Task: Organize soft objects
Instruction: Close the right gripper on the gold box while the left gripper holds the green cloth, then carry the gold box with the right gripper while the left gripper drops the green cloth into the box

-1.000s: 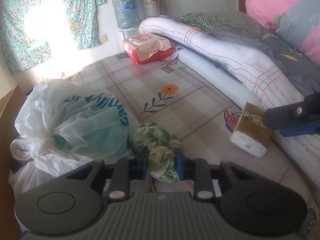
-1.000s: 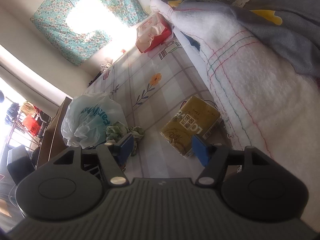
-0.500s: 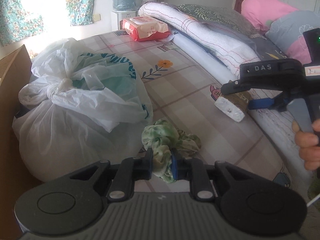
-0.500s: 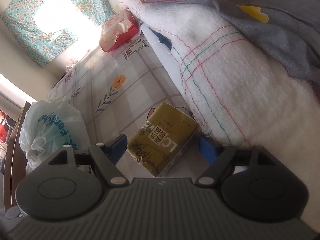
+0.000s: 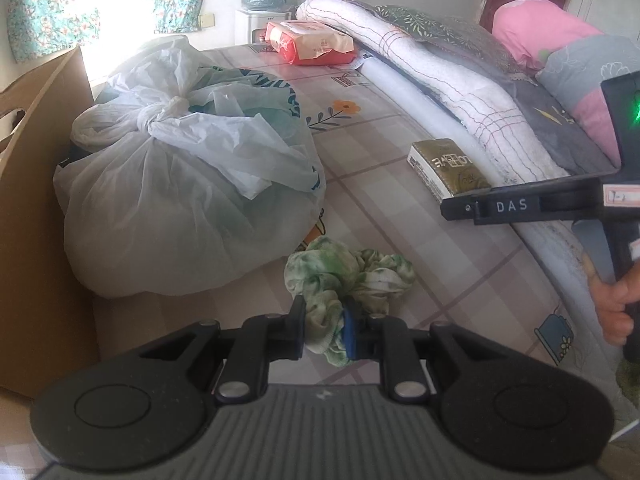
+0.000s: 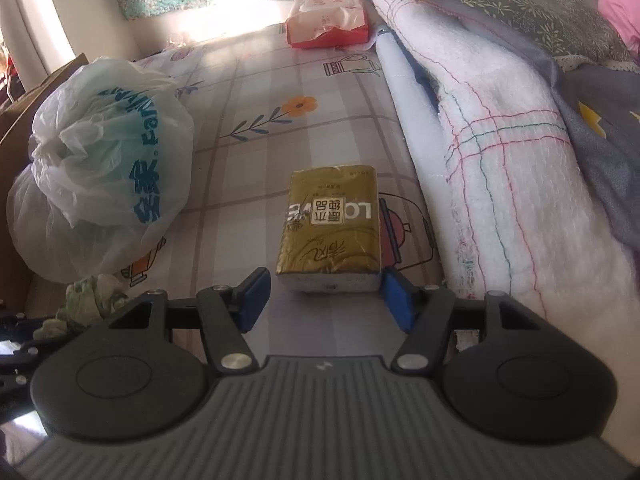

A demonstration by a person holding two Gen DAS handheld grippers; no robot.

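A crumpled green-and-white cloth (image 5: 344,276) lies on the checked bed sheet (image 5: 380,152), and my left gripper (image 5: 324,328) is shut on its near fold. The same cloth (image 6: 92,300) shows at the lower left of the right wrist view. A gold tissue pack (image 6: 332,228) lies flat beside the rolled white blanket (image 6: 500,160). My right gripper (image 6: 326,296) straddles the pack's near end with its jaws closing. A narrow gap still shows at the left pad. In the left wrist view the pack (image 5: 444,168) sits just beyond the right tool's black body.
A knotted white plastic bag (image 5: 180,200) fills the left of the bed, against a cardboard box wall (image 5: 36,160). A red-and-pink packet (image 5: 316,44) lies at the far end. Pillows (image 5: 560,52) and a grey quilt are piled on the right. A hand (image 5: 612,312) grips the right tool.
My left gripper has drawn back along the bed with the cloth in it. My right gripper has rolled upright, lined up square over the tissue pack, and its jaws have narrowed.
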